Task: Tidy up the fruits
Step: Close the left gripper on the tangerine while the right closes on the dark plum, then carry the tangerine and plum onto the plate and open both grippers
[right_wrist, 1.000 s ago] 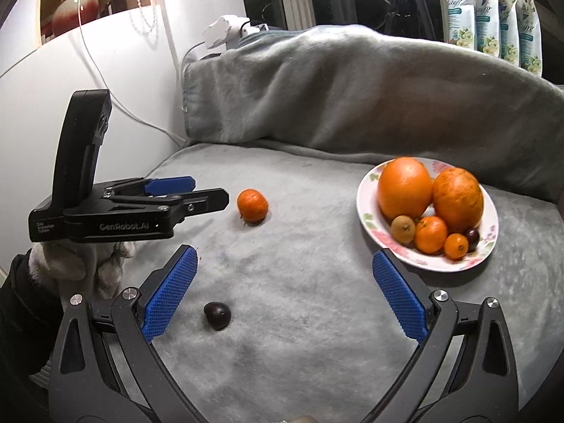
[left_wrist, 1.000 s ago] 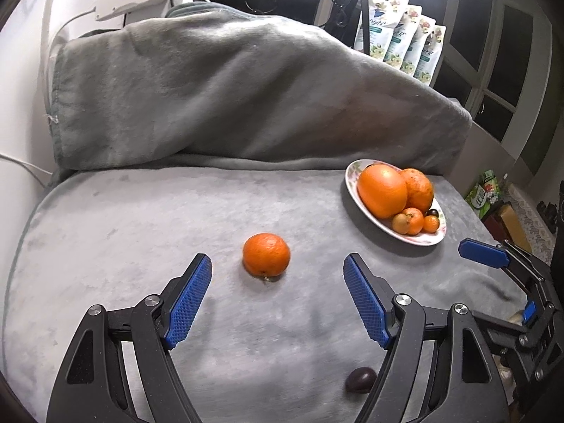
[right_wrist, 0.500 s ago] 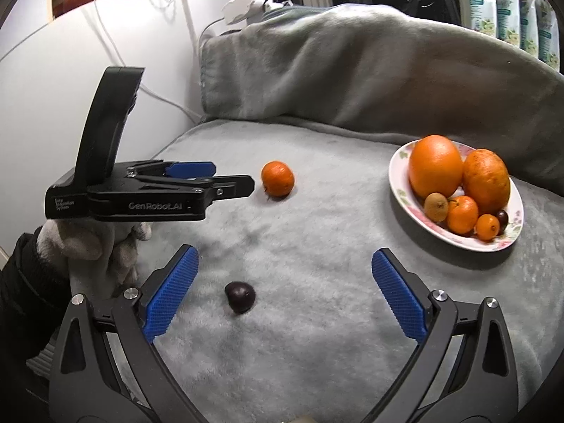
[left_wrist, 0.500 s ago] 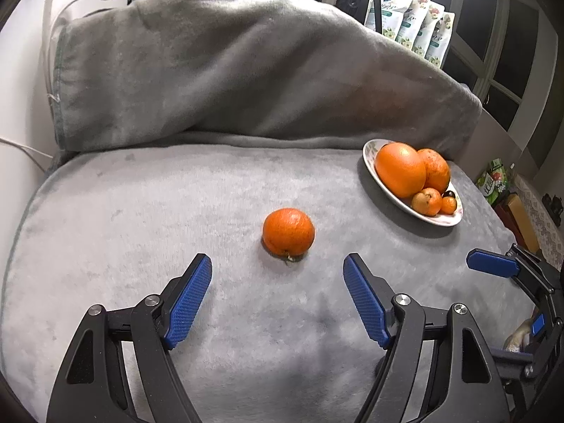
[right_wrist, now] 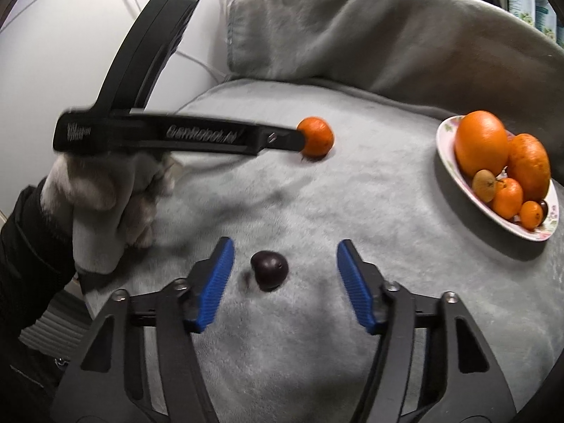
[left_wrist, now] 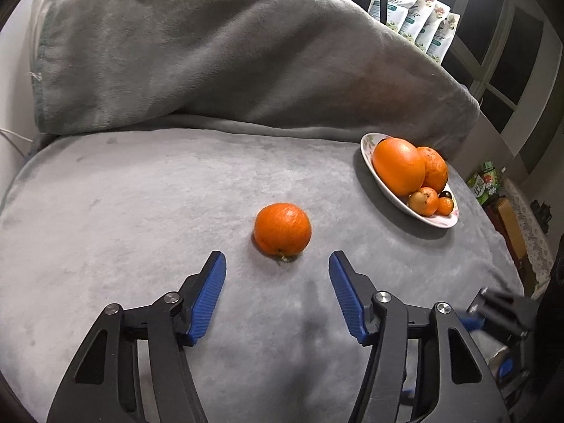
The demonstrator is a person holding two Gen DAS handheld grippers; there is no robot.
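It looked like a home: a grey blanket (left_wrist: 246,53) draped over furniture, a floral plate (left_wrist: 368,148) of fruit, dark windows (left_wrist: 507,53), possibly snack bags (left_wrist: 419,17).

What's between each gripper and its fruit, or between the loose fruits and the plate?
Nothing visible. The left gripper faces the mandarin, the right gripper the dark plum; both have just been closing, pads not touching. Bare blanket leads to the plate.

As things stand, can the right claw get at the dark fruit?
Probably yes. The right claw is open with the dark fruit lying just ahead of its pads, nearer the left one and untouched. Its jaws have just been closing. Nothing lies between; the left claw is further back by the orange.
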